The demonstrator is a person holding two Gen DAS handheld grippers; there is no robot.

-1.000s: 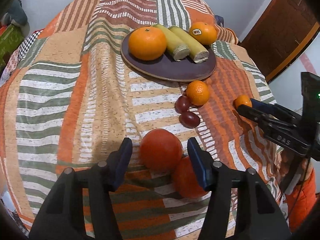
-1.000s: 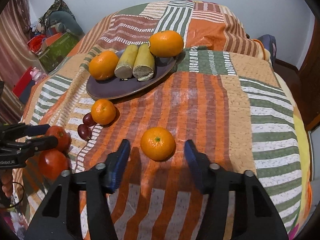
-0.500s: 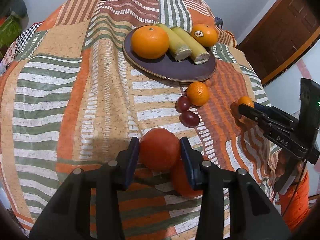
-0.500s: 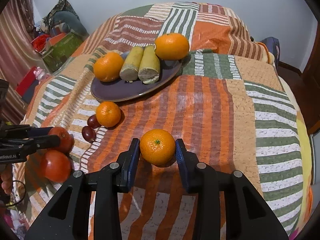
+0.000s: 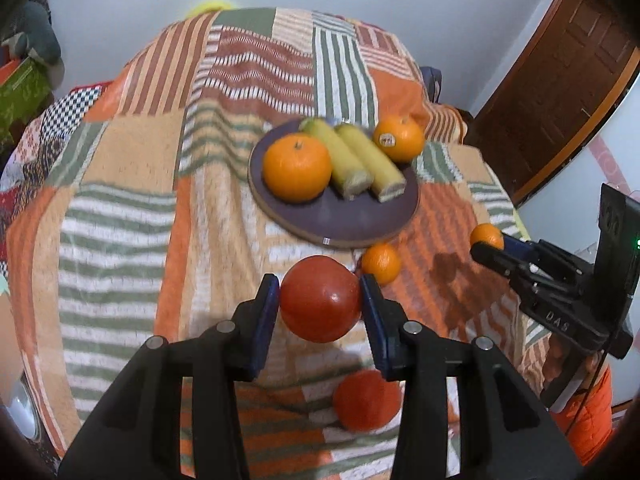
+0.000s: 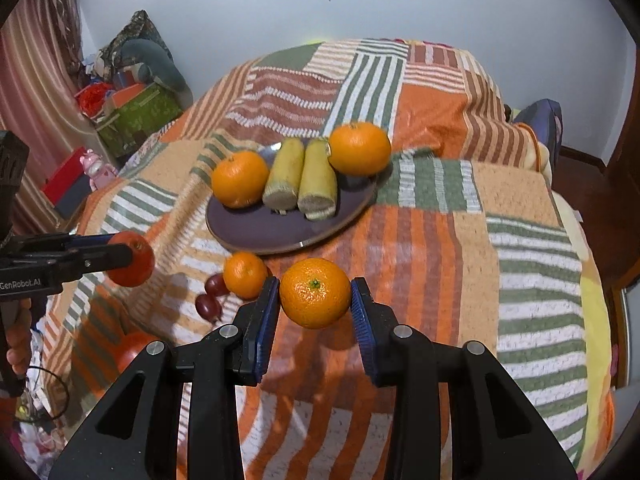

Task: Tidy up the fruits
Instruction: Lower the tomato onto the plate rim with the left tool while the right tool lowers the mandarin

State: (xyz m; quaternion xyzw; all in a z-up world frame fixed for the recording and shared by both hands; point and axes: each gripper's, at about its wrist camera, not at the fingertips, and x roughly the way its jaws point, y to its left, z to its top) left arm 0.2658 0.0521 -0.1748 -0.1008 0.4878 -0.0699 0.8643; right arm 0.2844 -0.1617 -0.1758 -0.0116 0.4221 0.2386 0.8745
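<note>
Left wrist view: the left gripper (image 5: 320, 304) is clamped on a red tomato (image 5: 320, 305), both blue fingers (image 5: 267, 307) pressed to its sides, and it hangs clear above the patchwork bedspread (image 5: 128, 216). The purple plate (image 5: 340, 220) lies straight ahead and farther off, so the carry looks like forward and down. On the plate: two big oranges (image 5: 297, 167) flanking two cut yellow lengths of banana (image 5: 347, 160), long axes pointing near to far.

Over to the right wrist view: the right gripper (image 6: 315, 303) grips a small mandarin (image 6: 315, 298), dimpled skin, green stem facing the camera, lifted off the cloth. From here the plate (image 6: 256, 232) sits ahead and a touch left, its near rim bare, and I'd call that the landing spot for both.

Waiting on the bed: another mandarin (image 6: 245, 274), two dark grapes (image 6: 208, 305) and a second tomato (image 5: 367, 399). Smooth, round fruit on a flat plate could roll.
</note>
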